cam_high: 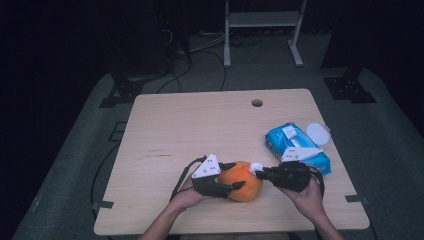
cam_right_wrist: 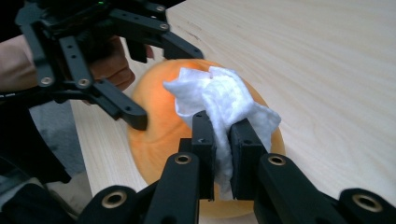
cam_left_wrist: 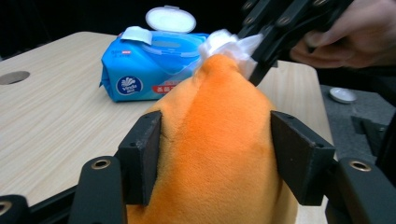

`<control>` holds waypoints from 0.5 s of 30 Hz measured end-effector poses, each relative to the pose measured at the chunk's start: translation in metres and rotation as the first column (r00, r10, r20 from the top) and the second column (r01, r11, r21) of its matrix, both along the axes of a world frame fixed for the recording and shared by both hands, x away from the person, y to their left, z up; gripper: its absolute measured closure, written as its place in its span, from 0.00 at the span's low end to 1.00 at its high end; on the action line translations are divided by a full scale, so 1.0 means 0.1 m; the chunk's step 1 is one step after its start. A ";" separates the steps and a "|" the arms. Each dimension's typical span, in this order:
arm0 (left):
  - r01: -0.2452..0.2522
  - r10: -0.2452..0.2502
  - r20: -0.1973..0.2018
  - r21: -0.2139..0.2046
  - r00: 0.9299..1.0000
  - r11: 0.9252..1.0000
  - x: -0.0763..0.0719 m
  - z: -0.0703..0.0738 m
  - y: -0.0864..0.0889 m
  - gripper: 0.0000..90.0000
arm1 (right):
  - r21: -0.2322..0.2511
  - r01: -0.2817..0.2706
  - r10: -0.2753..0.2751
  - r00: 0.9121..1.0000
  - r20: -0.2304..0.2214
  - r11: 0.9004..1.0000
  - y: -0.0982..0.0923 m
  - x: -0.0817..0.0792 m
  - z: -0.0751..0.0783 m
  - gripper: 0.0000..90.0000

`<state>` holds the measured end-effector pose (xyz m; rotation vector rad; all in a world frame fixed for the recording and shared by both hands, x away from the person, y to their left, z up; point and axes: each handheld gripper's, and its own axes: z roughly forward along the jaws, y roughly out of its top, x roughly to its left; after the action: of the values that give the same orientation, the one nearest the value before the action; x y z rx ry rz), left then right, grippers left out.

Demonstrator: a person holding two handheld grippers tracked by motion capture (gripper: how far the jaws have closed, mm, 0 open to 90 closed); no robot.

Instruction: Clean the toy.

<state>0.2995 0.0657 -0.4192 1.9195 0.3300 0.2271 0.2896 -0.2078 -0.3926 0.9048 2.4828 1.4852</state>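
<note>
High view: an orange plush toy lies on the table, with a blue wipes pack right of it. Left gripper view: the left gripper clamps the toy's sides. Right gripper view: the right gripper pinches a white wipe against the toy.

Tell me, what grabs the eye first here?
A bright orange plush toy sits near the table's front edge, clamped by the left gripper. The right gripper presses a white wipe against it. Behind lies a blue wipes pack, lid open.
</note>
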 end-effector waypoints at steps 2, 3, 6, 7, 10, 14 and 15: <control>-0.008 0.008 -0.001 -0.002 1.000 1.000 0.00 0.00 -0.02 0.40 | 0.007 -0.018 0.017 0.999 0.029 1.000 0.03 -0.06 0.07 0.91; -0.005 0.005 0.004 -0.003 1.000 1.000 -0.03 0.00 -0.06 0.39 | 0.008 -0.030 0.029 0.999 0.040 1.000 0.06 -0.09 0.10 0.91; -0.002 0.002 0.032 -0.004 0.999 1.000 -0.01 0.01 -0.02 0.30 | -0.036 -0.031 0.033 0.997 0.074 0.999 0.12 -0.12 0.13 0.91; -0.002 0.002 0.032 -0.004 0.999 1.000 -0.01 0.01 -0.02 0.26 | -0.036 -0.031 0.033 0.997 0.074 0.999 0.12 -0.12 0.13 0.91; -0.034 0.034 0.003 -0.036 0.999 0.999 0.12 -0.05 0.09 0.13 | -0.057 -0.005 0.007 0.999 0.046 0.998 0.05 -0.06 0.05 0.91; -0.033 0.030 -0.066 -0.045 0.997 0.998 0.11 -0.11 0.06 0.25 | -0.067 0.012 -0.010 0.999 0.036 0.998 0.04 -0.04 0.00 0.91; -0.048 0.046 -0.064 -0.041 0.997 0.998 0.09 -0.09 0.02 0.28 | -0.074 0.015 -0.011 0.999 0.054 0.997 0.05 -0.06 0.03 0.91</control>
<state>0.3082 0.0681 -0.4282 1.8815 0.4193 0.1892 0.2832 -0.2032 -0.3899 0.8556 2.4716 1.3848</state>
